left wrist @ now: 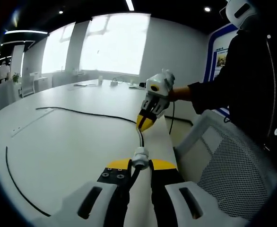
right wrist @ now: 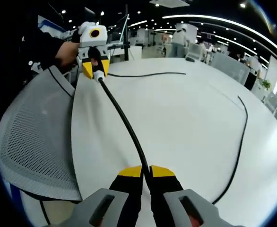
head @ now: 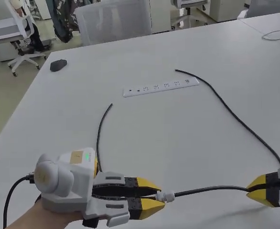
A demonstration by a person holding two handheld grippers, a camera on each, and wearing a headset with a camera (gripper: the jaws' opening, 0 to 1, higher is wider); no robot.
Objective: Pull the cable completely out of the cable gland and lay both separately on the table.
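Right now my left gripper has its fingers closed on the white cable gland, which pokes out from between the yellow tips over the near part of the table. From the gland the black cable runs in a shallow arc across to my right gripper, whose fingers are pinched shut on it further along. The cable is not out of the gland, and neither part lies on the table. In the left gripper view the gland sits right at the fingertips, with the cable leading up to the other gripper just beyond. In the right gripper view the cable stretches away from my closed fingers to the gland held at the far end. Further back on the table a white power strip lies flat, and its black lead trails toward the right side. A separate thin black wire curves near the left gripper, and a dark mouse rests near the far left edge. A grey mesh chair stands beside the table's edge.
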